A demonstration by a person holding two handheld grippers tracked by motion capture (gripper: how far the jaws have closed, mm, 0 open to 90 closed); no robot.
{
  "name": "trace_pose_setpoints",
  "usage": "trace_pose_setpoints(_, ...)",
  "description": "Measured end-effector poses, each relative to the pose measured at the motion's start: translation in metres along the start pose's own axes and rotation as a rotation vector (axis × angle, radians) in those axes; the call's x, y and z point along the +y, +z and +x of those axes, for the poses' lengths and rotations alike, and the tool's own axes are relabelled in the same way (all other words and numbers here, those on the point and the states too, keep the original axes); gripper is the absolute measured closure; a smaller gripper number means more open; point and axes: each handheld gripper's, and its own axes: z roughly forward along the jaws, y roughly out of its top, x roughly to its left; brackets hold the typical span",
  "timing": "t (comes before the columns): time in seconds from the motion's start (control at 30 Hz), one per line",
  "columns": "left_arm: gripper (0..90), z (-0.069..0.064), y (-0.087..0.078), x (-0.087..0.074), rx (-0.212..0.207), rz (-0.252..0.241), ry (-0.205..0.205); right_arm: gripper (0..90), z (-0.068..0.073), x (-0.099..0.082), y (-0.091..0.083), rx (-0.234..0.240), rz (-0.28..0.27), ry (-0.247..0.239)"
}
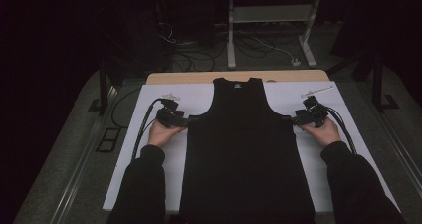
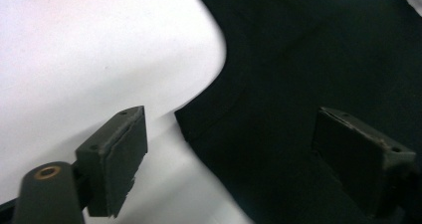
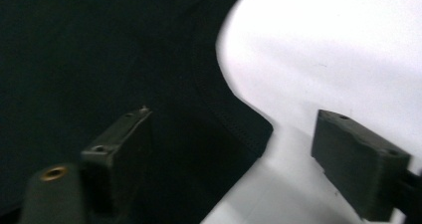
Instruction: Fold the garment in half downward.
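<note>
So there's one black tank top (image 1: 246, 149) lying flat and face up on the white sheet (image 1: 149, 164) that's covering the table (image 1: 209, 77), neck end pointing away from the person and the hem hanging near the close edge. Two tools are working on it, one per side, both sitting right at the underarm corners where the armholes meet the body. The left tool (image 1: 188, 120) is lying low and level, aimed inward at the shirt's left edge, with the left hand (image 1: 164, 132) wrapped around it from behind. The right tool (image 1: 291, 118) is mirroring that on the other side, held by the right hand (image 1: 323, 130). In the left gripper view the jaws are standing apart with the shirt's corner (image 2: 199, 119) lying between them, one jaw over white, one over black fabric, nothing pinched. The right gripper view is showing the same deal: jaws spread, corner (image 3: 259, 134) between them, not clamped. Both forearms in dark sleeves are lying along the sheet.
</note>
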Motion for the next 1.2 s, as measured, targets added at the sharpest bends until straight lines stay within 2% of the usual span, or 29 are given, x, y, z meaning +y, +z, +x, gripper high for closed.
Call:
trace_pose_setpoints(0.1,18.0,0.001,0.001,-0.001,0.006,0.004,-0.008,22.4,0.000,0.000,0.001,0.002,0.003,-0.002)
trace_pose_setpoints(0.23,22.3,0.001,0.001,-0.001,0.013,0.006,0.003,29.3,0.000,-0.001,0.002,-0.006,0.009,0.002)
trace_pose_setpoints(0.3,25.3,0.001,0.001,-0.001,0.017,0.003,0.005,35.3,0.000,-0.001,0.002,-0.020,0.007,0.010)
trace_pose_setpoints(0.37,28.2,0.001,0.002,-0.001,0.016,0.002,-0.001,40.5,0.000,-0.001,0.002,-0.013,0.005,0.019)
trace_pose_setpoints(0.43,31.3,0.000,0.003,-0.001,0.031,0.008,0.009,42.9,0.001,-0.001,0.001,-0.022,0.010,0.012)
trace_pose_setpoints(0.5,38.2,0.001,0.003,-0.001,0.038,0.015,0.007,46.8,0.001,-0.001,0.001,-0.020,0.010,0.010)
trace_pose_setpoints(0.6,41.6,0.004,0.003,-0.001,0.045,0.012,0.003,49.0,0.001,-0.001,0.002,-0.023,0.007,0.011)
trace_pose_setpoints(0.7,48.0,0.004,0.005,-0.002,0.054,0.009,0.001,55.5,0.002,-0.001,0.003,-0.029,-0.002,0.015)
trace_pose_setpoints(0.8,50.8,0.004,0.007,-0.002,0.063,0.014,0.005,59.6,0.002,-0.001,0.004,-0.036,-0.003,0.015)
trace_pose_setpoints(0.9,53.3,0.004,0.008,-0.002,0.061,0.002,-0.014,63.4,0.002,-0.001,0.004,-0.040,-0.005,0.018)
trace_pose_setpoints(1.0,55.7,0.005,0.008,-0.002,0.072,0.003,-0.009,67.3,0.002,-0.001,0.004,-0.044,-0.007,0.021)
trace_pose_setpoints(1.07,63.5,0.004,0.009,-0.002,0.094,0.002,-0.005,69.4,0.002,-0.001,0.005,-0.041,-0.010,0.025)
trace_pose_setpoints(1.13,74.4,0.002,0.010,-0.002,0.099,0.005,-0.001,73.3,0.003,-0.002,0.006,-0.018,-0.019,0.039)
trace_pose_setpoints(1.2,82.6,-0.002,0.011,-0.002,0.097,0.018,0.027,77.9,0.004,-0.002,0.007,-0.008,-0.018,0.037)
